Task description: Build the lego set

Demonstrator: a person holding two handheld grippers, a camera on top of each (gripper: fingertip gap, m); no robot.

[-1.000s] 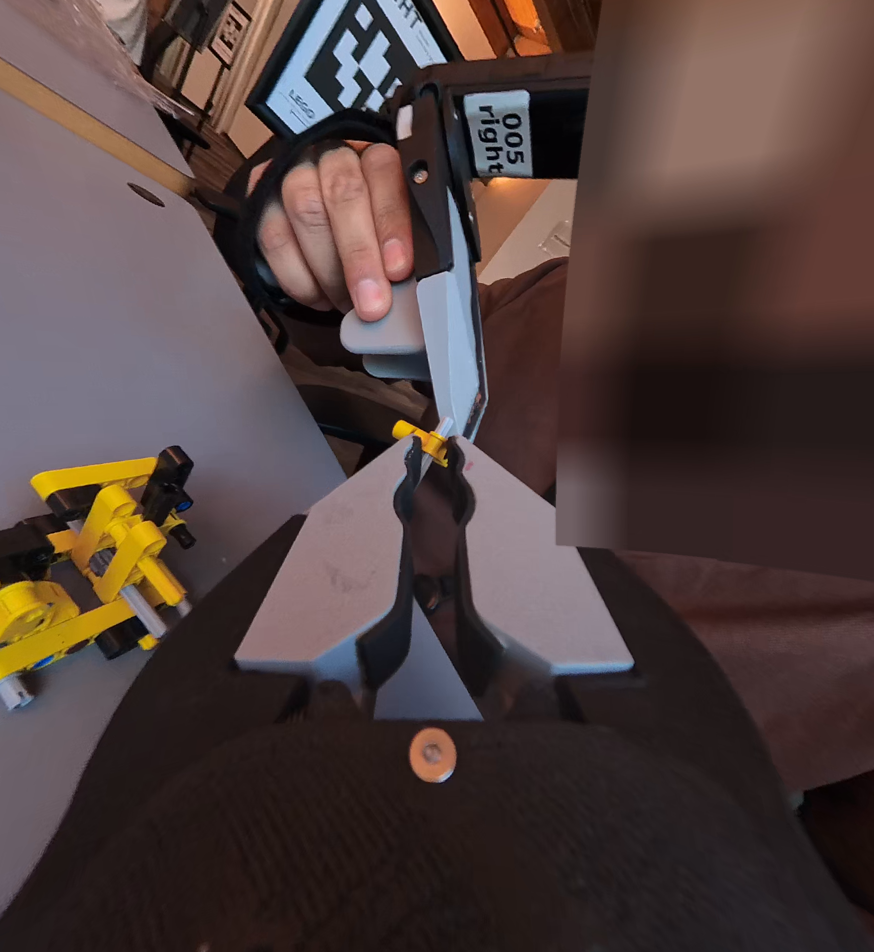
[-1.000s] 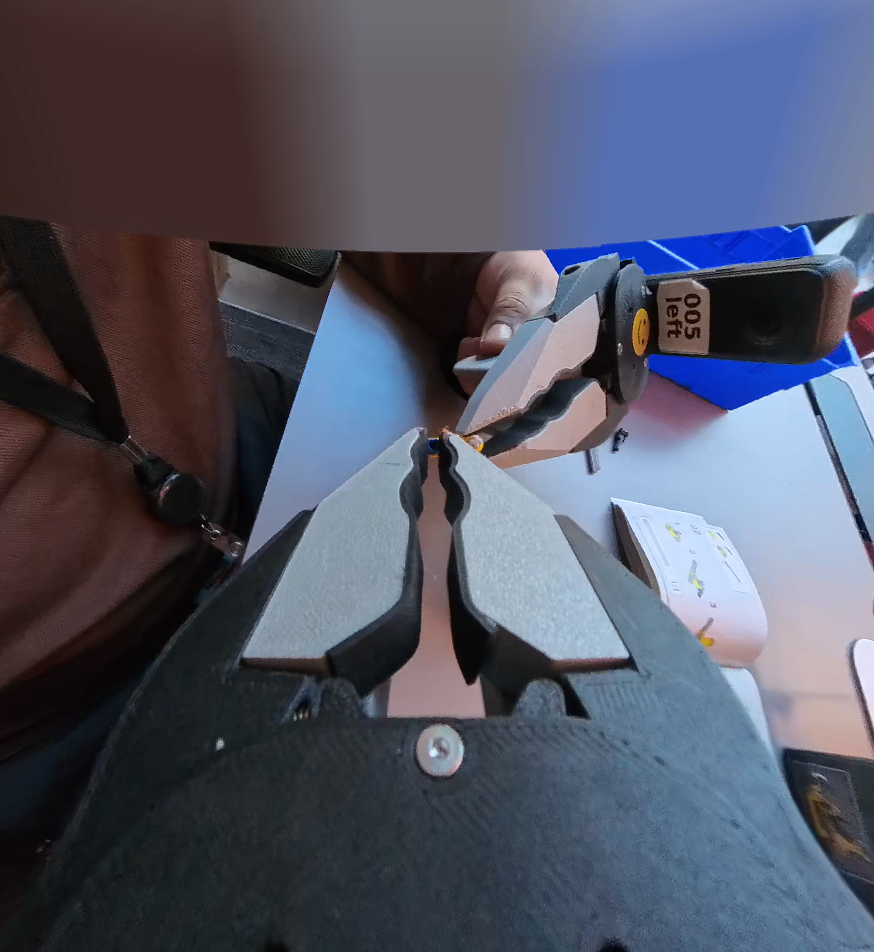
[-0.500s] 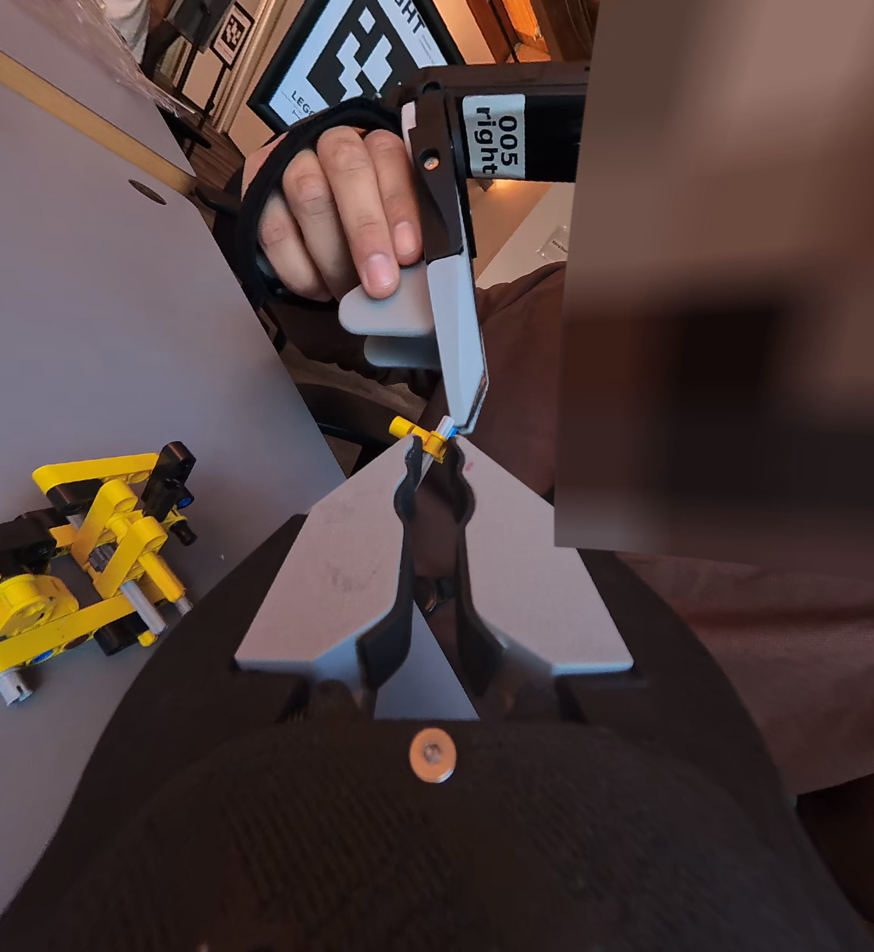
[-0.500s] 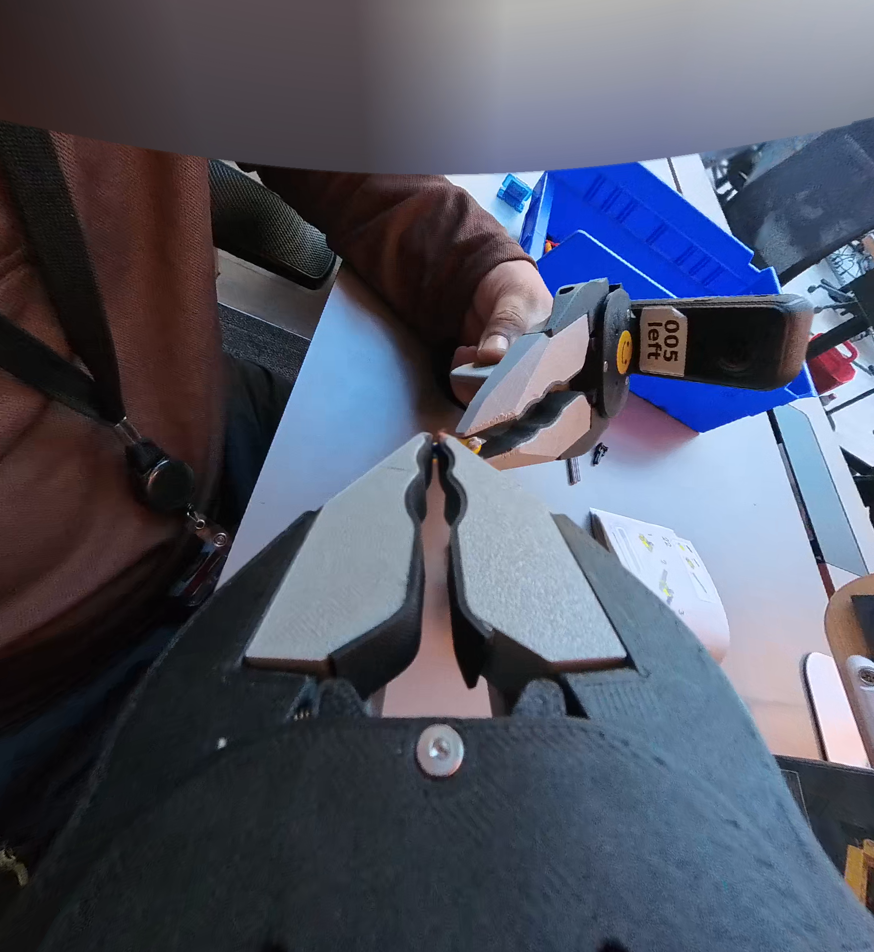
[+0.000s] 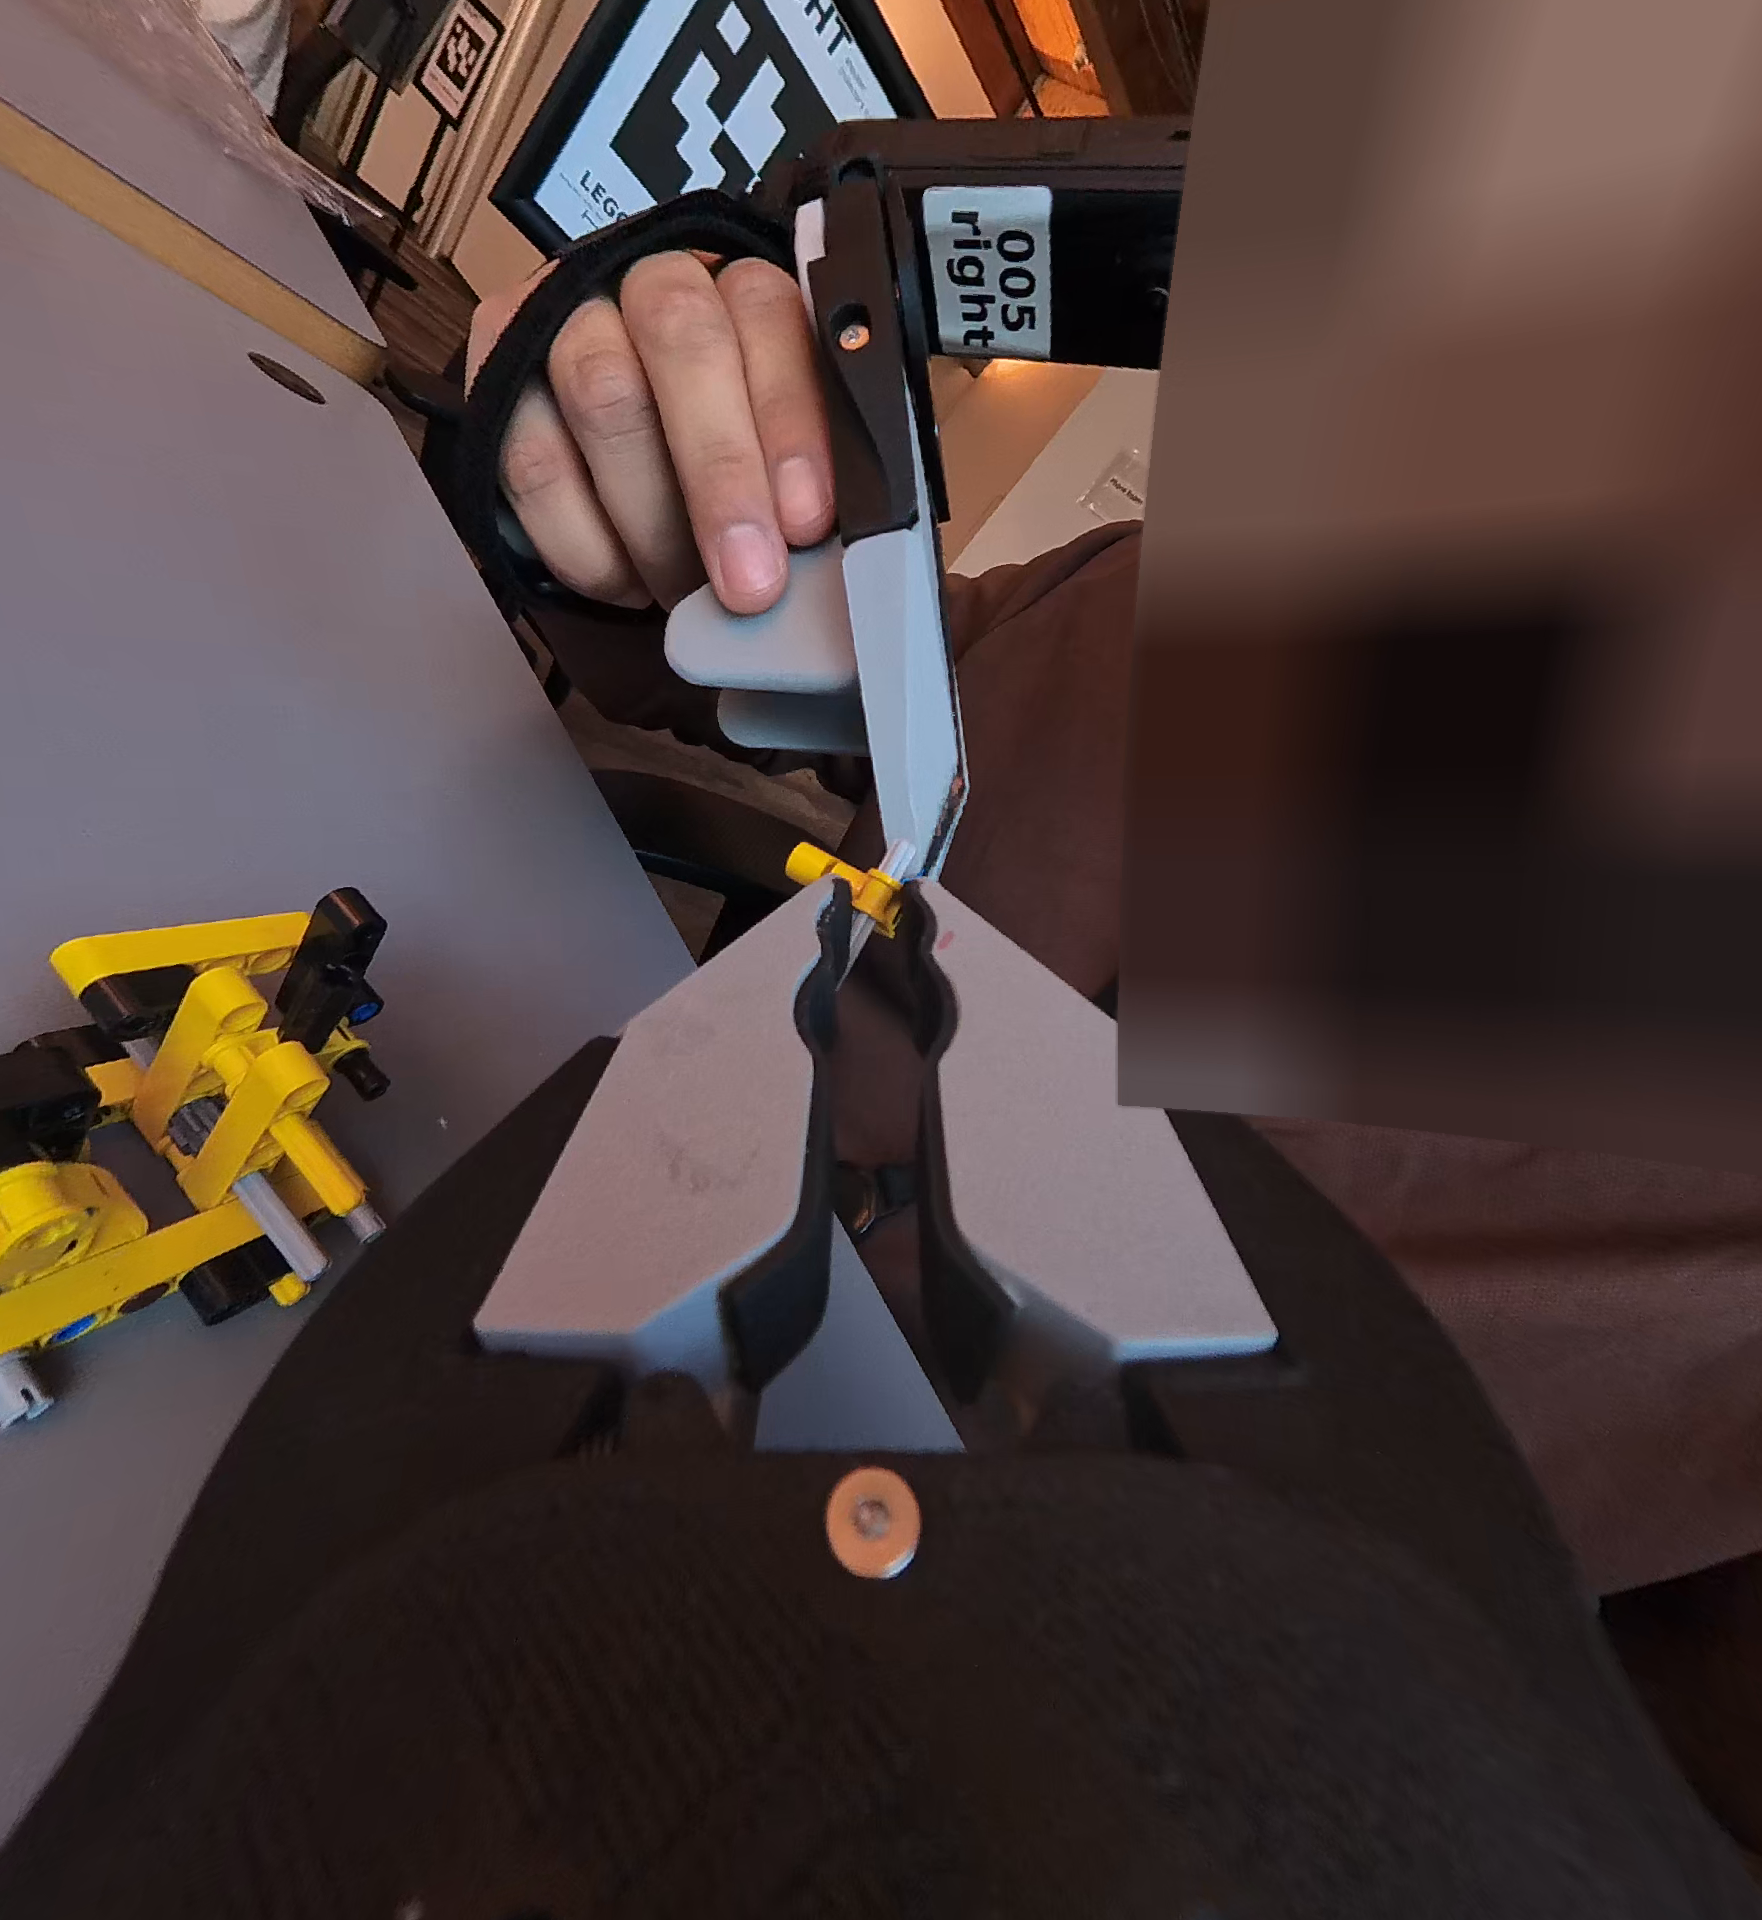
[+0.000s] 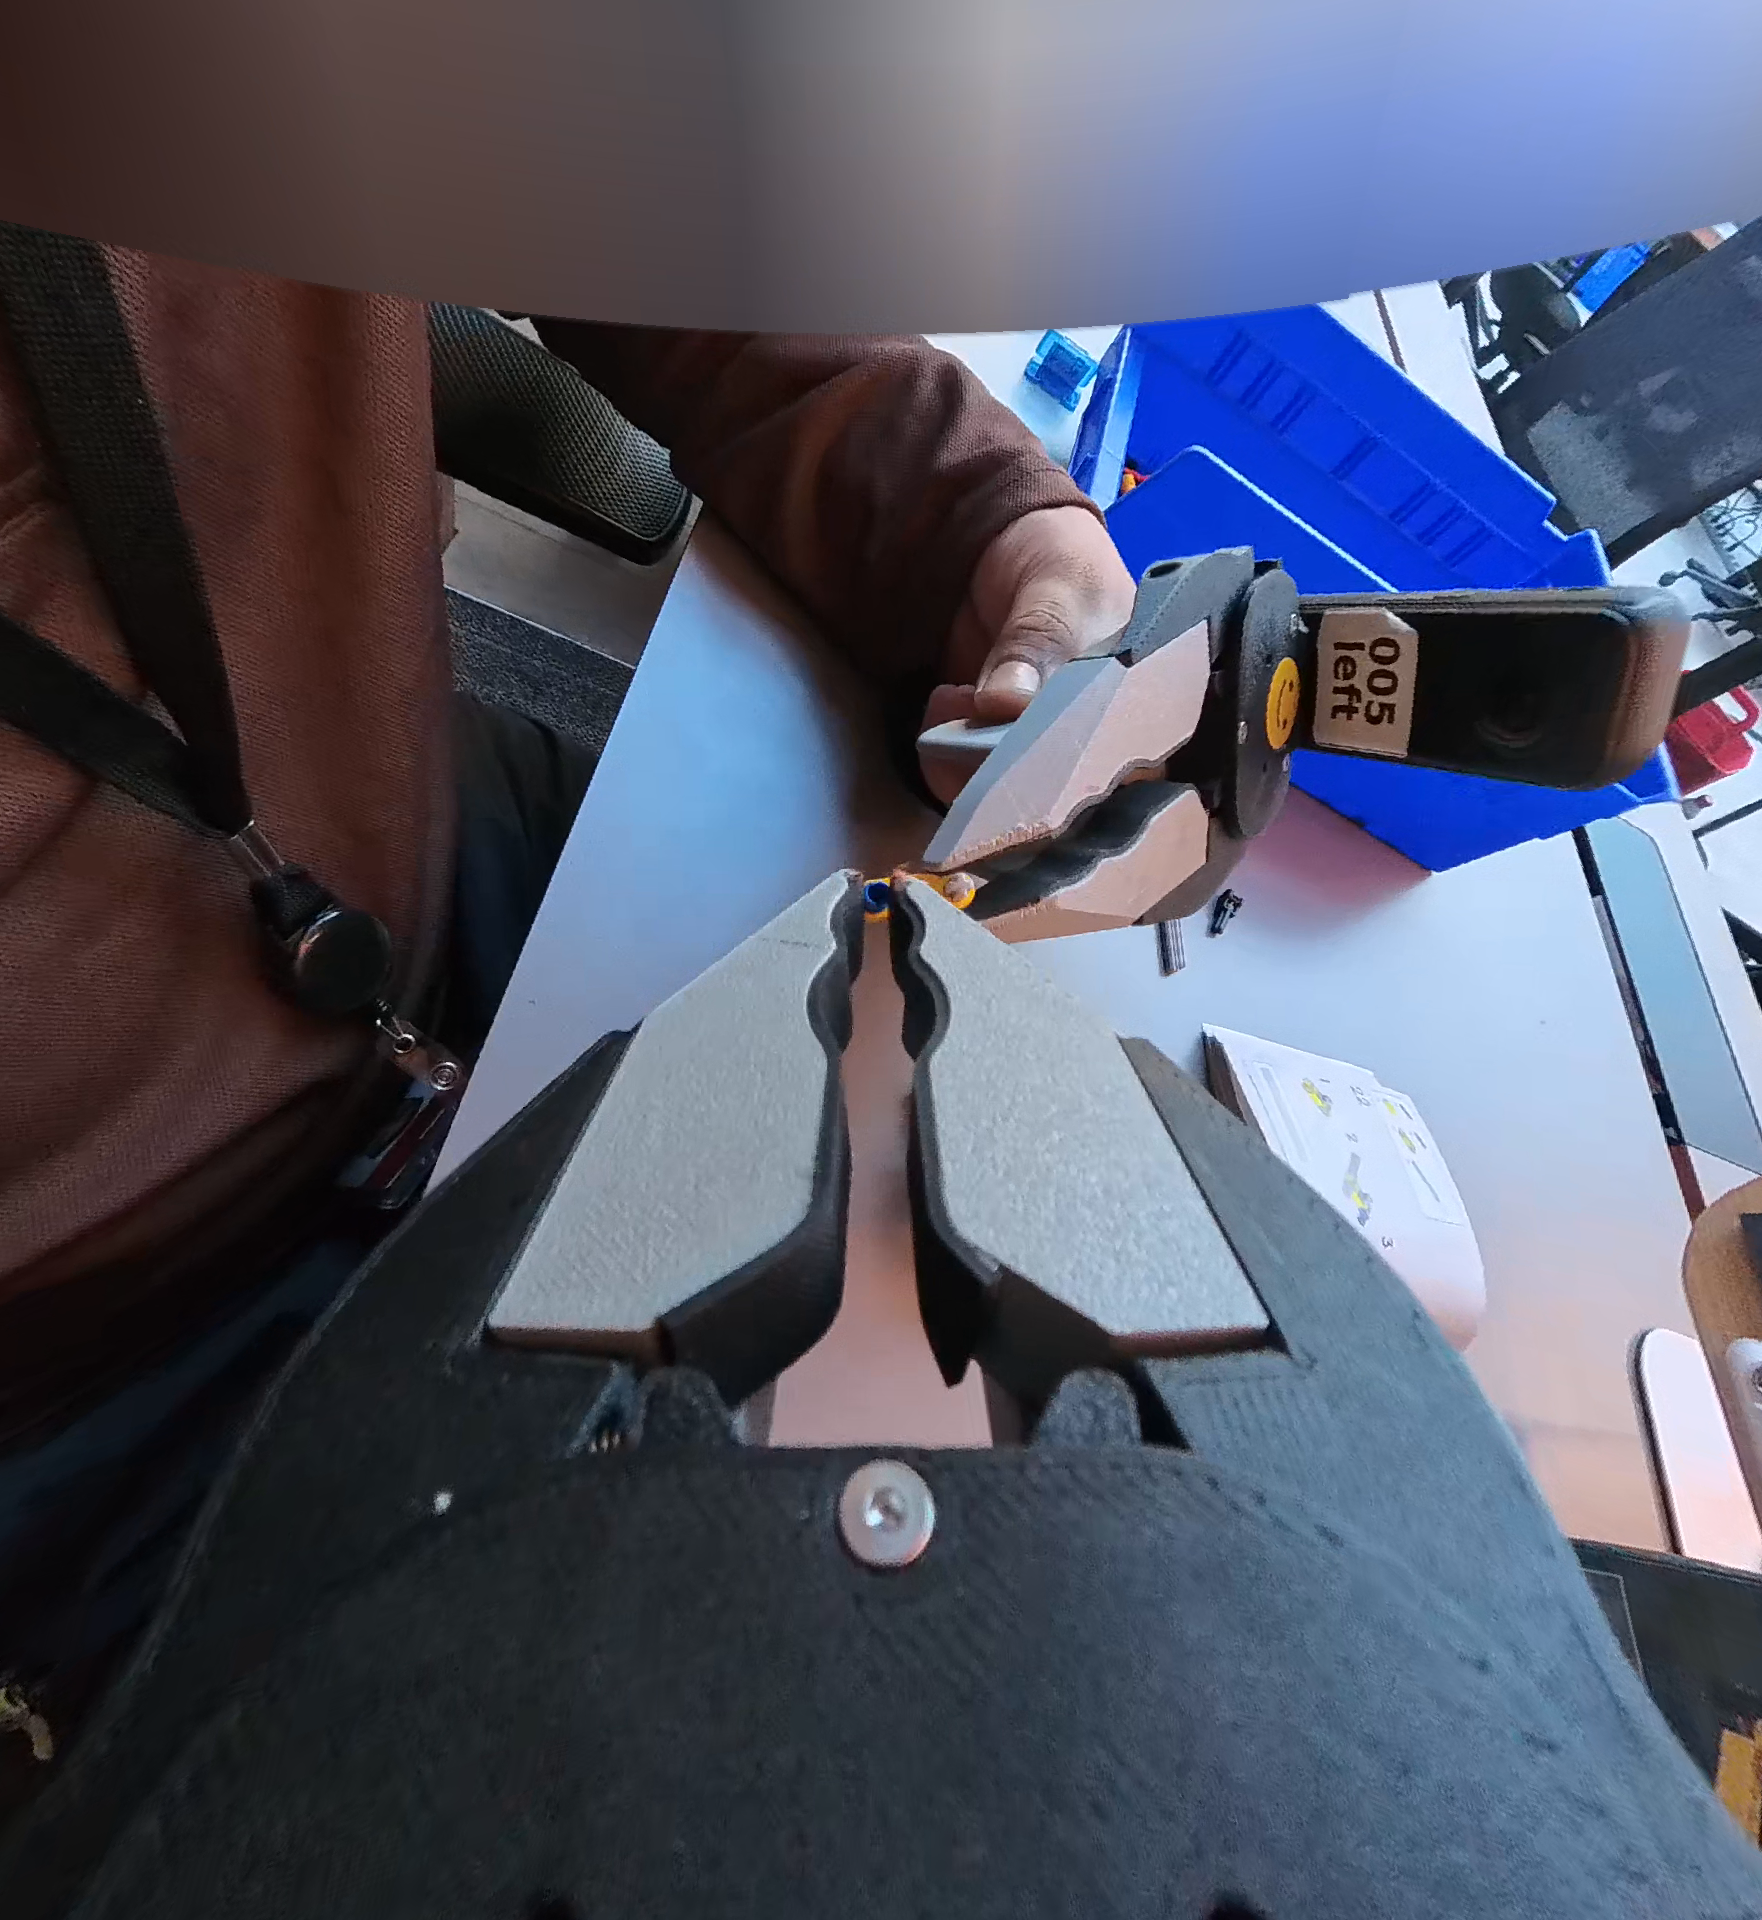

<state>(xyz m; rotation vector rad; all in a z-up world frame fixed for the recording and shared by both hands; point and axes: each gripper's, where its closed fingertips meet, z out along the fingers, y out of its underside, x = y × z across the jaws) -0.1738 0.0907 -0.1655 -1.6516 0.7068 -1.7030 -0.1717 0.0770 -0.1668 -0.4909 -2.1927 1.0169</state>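
My left gripper (image 5: 872, 906) is shut on a thin grey axle (image 5: 869, 925) that carries a small yellow connector (image 5: 844, 875). My right gripper (image 6: 875, 896) is shut on a small blue pin (image 6: 871, 900). The two grippers meet tip to tip in the air, just off the grey table's near edge (image 5: 586, 790). The right gripper (image 5: 921, 857) comes down from above in the left wrist view. The left gripper (image 6: 944, 875) reaches in from the right in the right wrist view, with the yellow connector (image 6: 950, 886) at its tips. A partly built yellow and black model (image 5: 181, 1122) lies on the table at the left.
Blue bins (image 6: 1376, 540) stand at the table's far side. An instruction booklet (image 6: 1355, 1164) lies on the right. Small black loose parts (image 6: 1173, 945) lie beside the left gripper. A person's brown-sleeved torso with a black lanyard (image 6: 129, 582) is close behind the grippers. My two grippers' fingertips are within a few centimetres of each other.
Both grippers stay shut and tip to tip. The right wrist view has tilted, so more of the blue bins and the sleeve shows. The model has not moved.
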